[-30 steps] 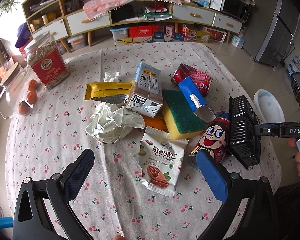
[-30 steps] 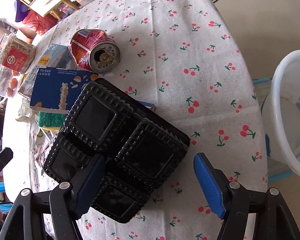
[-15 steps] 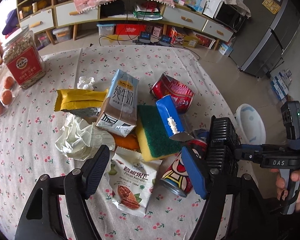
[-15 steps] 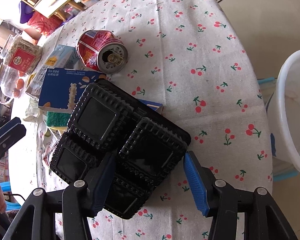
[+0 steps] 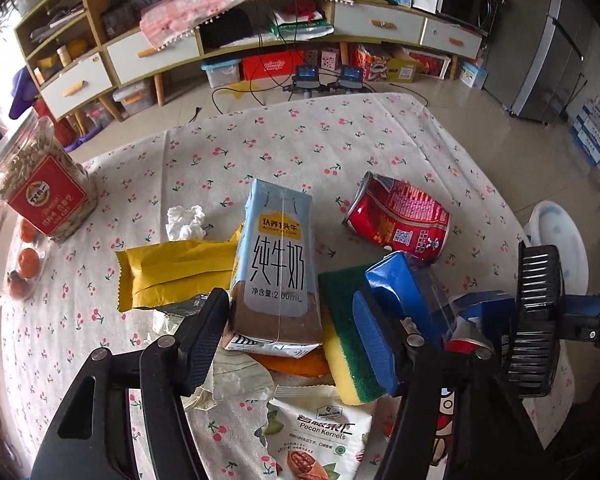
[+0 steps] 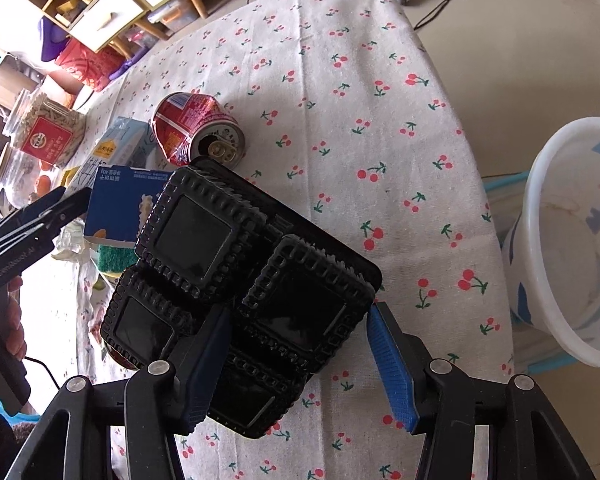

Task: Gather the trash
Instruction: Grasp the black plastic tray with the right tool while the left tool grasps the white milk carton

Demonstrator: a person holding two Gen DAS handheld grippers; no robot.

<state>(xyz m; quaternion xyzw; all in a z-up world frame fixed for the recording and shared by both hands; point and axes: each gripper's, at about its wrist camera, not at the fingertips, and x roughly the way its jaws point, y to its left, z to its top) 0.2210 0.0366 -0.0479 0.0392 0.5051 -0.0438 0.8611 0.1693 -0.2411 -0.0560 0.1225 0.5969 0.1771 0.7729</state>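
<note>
My left claw (image 5: 290, 326) closing around the "ADOPT A COW" milk box (image 5: 276, 264), my right claw (image 6: 300, 364) tight on the black tray (image 6: 236, 280).

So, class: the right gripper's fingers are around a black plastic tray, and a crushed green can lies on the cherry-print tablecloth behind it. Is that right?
One thing is wrong: the crushed can is red, not green, as the right wrist view shows. The right gripper does have its fingers around the black plastic tray, on the cherry-print tablecloth.

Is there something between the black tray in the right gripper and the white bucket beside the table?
Nothing visible. Between the black tray and the white bucket lies only bare tablecloth, then the table edge.
</note>
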